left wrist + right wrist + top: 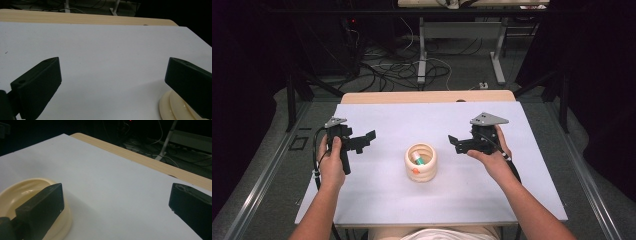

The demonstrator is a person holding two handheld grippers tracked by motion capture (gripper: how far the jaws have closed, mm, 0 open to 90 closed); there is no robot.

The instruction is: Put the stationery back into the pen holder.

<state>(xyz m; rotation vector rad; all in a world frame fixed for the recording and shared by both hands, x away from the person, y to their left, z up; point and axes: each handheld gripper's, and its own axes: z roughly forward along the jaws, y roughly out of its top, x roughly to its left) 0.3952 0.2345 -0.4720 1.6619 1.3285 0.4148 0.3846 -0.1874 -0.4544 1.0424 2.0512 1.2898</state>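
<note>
The person's forearms enter at the near edge of the table, which is covered by a white sheet. Just beyond them, at mid-table, stands the cream ribbed cup, a squat pot whose wall looks like stacked rings. Inside it lie a small teal-and-white piece and an orange piece; what they are is too small to tell.

The cup appears to be moulded plastic: probably light, stiff and not fragile, though smooth and glossy enough to slip. Its ribs should give the pads a purchase. The likely grip is one pad inside the rim and one outside, or across the wall from both sides low down, since a light pot pinched high may tip. The loose contents would spill if it were tilted.

The left tongs are held to the cup's left, apart from it, with jaws spread wide and nothing between them; in the left gripper view the cup's rim shows just behind the right-hand jaw. The right tongs are held to the cup's right, also clear of it, jaws fully apart and empty; in the right gripper view the rim lies behind the left-hand jaw.

Beyond the sheet the table's bare wooden edge shows, then a floor strewn with cables.
</note>
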